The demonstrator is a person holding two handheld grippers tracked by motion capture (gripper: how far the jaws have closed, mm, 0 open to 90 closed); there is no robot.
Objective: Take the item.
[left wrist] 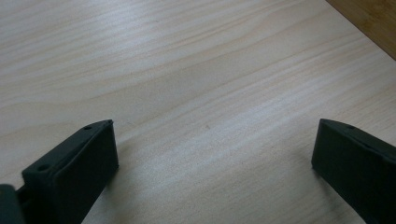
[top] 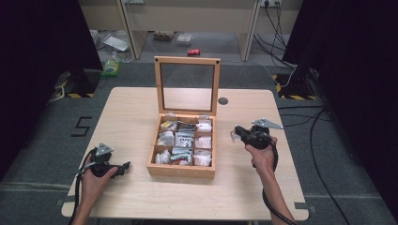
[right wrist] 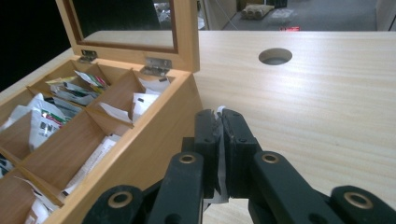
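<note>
Right gripper view: we are pinching a thin white sachet point(right wrist: 221, 154) between the closed jaws of our right tool point(right wrist: 219, 122), just beside the open wooden box point(right wrist: 154, 140) of sachets. Our left tool point(top: 123, 167) is resting wide open and empty on the desk point(top: 131, 108), left of the box.

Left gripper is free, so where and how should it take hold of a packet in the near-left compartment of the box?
Grip the upper edge of a white packet, coming straight down from above. The wooden box stands open-topped with its lid raised behind, and walls and dividers probably block a sideways approach. The left gripper is open beside the box.
</note>
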